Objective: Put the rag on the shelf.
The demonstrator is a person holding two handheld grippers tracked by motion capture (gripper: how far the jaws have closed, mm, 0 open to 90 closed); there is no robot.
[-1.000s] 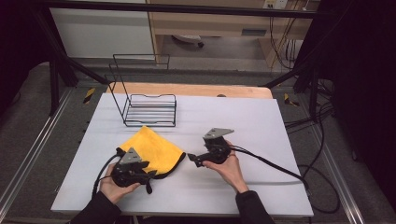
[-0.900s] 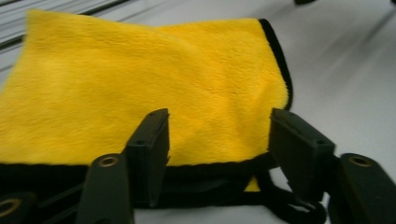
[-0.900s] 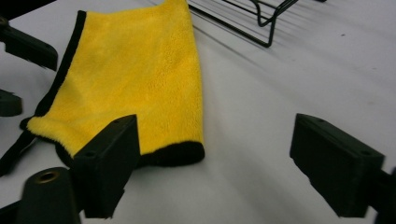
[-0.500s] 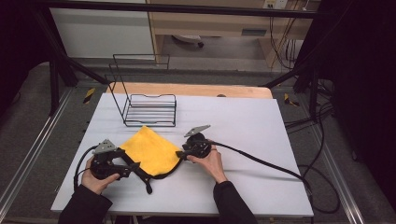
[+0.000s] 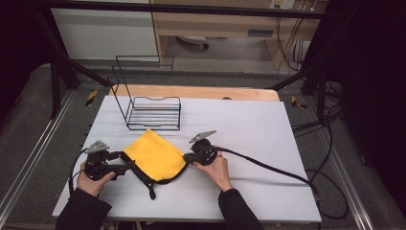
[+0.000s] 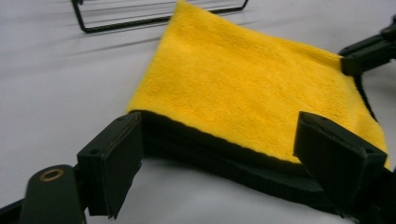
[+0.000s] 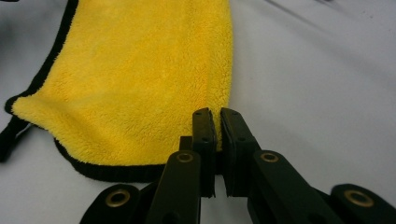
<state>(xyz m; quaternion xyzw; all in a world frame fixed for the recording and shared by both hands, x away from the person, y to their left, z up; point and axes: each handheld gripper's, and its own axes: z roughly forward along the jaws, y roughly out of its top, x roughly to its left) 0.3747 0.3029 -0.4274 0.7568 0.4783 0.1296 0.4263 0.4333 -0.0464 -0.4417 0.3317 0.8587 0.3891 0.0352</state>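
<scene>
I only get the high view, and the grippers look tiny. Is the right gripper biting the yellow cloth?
Observer: Yes. In the right gripper view, the right gripper has its jaws pinched nearly together on a corner of the yellow cloth.
Operator: Is the left one biting too?
Observer: No. In the left gripper view, the left gripper has its jaws wide apart, with the cloth's black-trimmed edge between them.
Operator: Is the cloth just one layer?
Observer: That view shows stacked black edges, so it looks folded.
</scene>
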